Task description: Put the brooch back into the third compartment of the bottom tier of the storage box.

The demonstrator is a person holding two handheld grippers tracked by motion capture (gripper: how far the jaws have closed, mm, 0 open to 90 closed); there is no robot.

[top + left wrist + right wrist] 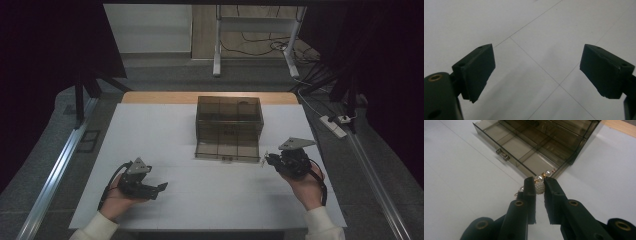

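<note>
1. Left hand-held gripper (pixel 161 188): we hold it low over the white surface (pixel 150 130), at the near left, well apart from everything else. In the left gripper view its jaws are spread wide, nothing but bare surface between them.
2. Smoked-plastic organiser box (pixel 229 117), centre: its lid is swung open toward us and lies flat on the surface. In the right gripper view the divided compartments look empty, as far as we can tell.
3. Right hand-held gripper (pixel 540 185): it pinches a pearl-and-gold earring (pixel 539 187) at the very tips of the jaws, just off the box's near right corner. Small pearl beads and a gold hook stick out above and beside the pads.
4. Risk, slip: the grip sits on a rounded beaded ball at the tip only. We judge that a tilt or a loosened squeeze could let it roll out onto the surface.
5. Risk, snag: the dangling hook could catch on the lid edge or a divider.
6. Risk, placement: released from height, the earring could bounce into the wrong compartment.
</note>
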